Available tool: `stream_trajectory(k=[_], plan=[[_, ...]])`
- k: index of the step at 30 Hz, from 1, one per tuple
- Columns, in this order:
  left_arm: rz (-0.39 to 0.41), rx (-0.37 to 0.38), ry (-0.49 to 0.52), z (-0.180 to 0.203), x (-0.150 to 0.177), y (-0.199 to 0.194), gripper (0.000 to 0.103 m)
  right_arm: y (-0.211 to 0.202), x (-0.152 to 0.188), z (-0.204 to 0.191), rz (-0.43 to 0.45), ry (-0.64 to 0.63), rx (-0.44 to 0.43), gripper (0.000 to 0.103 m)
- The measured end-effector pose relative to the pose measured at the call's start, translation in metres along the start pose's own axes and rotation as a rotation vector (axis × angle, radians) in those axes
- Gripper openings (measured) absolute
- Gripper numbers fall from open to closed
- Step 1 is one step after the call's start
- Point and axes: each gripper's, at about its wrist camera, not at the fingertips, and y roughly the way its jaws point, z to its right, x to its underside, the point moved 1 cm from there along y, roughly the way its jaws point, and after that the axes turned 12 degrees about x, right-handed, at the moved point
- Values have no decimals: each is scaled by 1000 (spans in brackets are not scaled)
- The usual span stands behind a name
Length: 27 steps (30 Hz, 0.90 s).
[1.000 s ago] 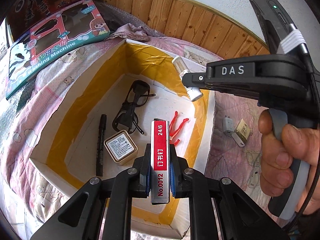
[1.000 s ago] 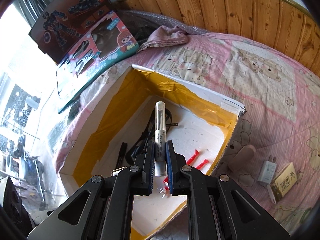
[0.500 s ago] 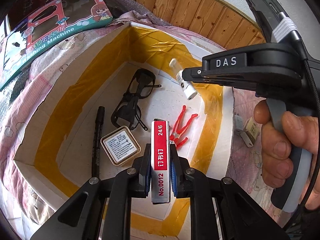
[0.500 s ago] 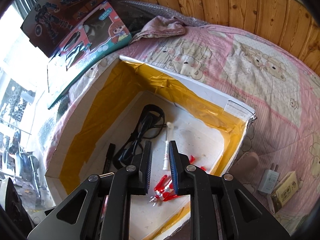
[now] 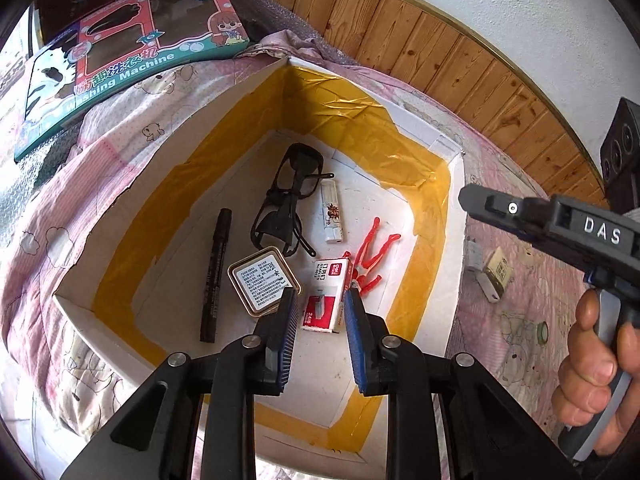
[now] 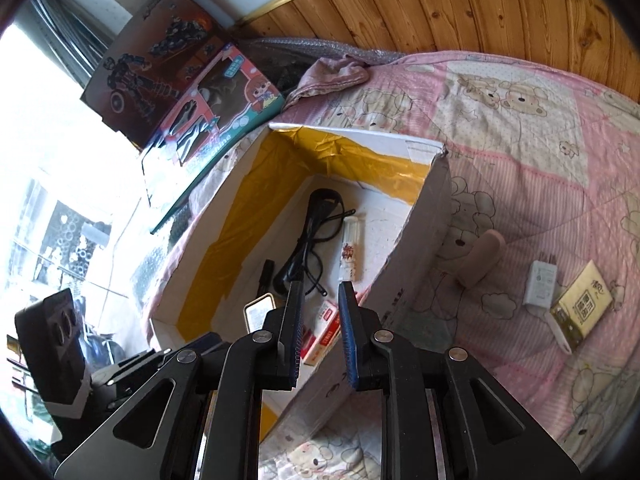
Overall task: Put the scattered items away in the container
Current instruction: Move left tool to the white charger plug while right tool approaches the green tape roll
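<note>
Both held items have been released since the earlier frames: the staple box [image 5: 329, 299], clamped a second ago in the left gripper [image 5: 321, 336], now lies flat on the floor of the container [image 5: 456, 184], and the white tube [image 5: 332, 216], let go by the right gripper [image 6: 319, 332], rests beside the glasses [image 5: 286, 200]. Each gripper is seen with its jaws spread and nothing between them; the left one is held above the near part of the container, the right one has been drawn back over the container's right wall. Already gathered inside are the marker [image 5: 216, 272], the square tin [image 5: 264, 282] and the red clips [image 5: 372, 256].

Several items are left on the bedspread [image 6: 520, 128], well outside the right wall: a beige cylinder [image 6: 482, 258] nearest the wall, and further right a white charger [image 6: 540, 282], a yellow booklet [image 6: 582, 306] and a white stick [image 6: 558, 332] touching it. The task is judged well past halfway, with these four still to be collected.
</note>
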Motion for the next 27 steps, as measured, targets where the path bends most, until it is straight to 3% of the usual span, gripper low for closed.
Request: stream_trajectory(k=[4,11,13,15,27], plan=[[28,-1,47,23,4,-12,25,-16,29,12,10,59,-51,20],[14,33,204,88,10,-21,26,-53,74,60,59,215,-50,20],[10,39,243,106,10,-19,28,-62,82,74,70,246,-31,20],[5,45,271,122,11,-15,39,-70,89,88,81,273,-18,20],[-97,121,373,177,13,43,45,-110,141,187,132,459,121,20]])
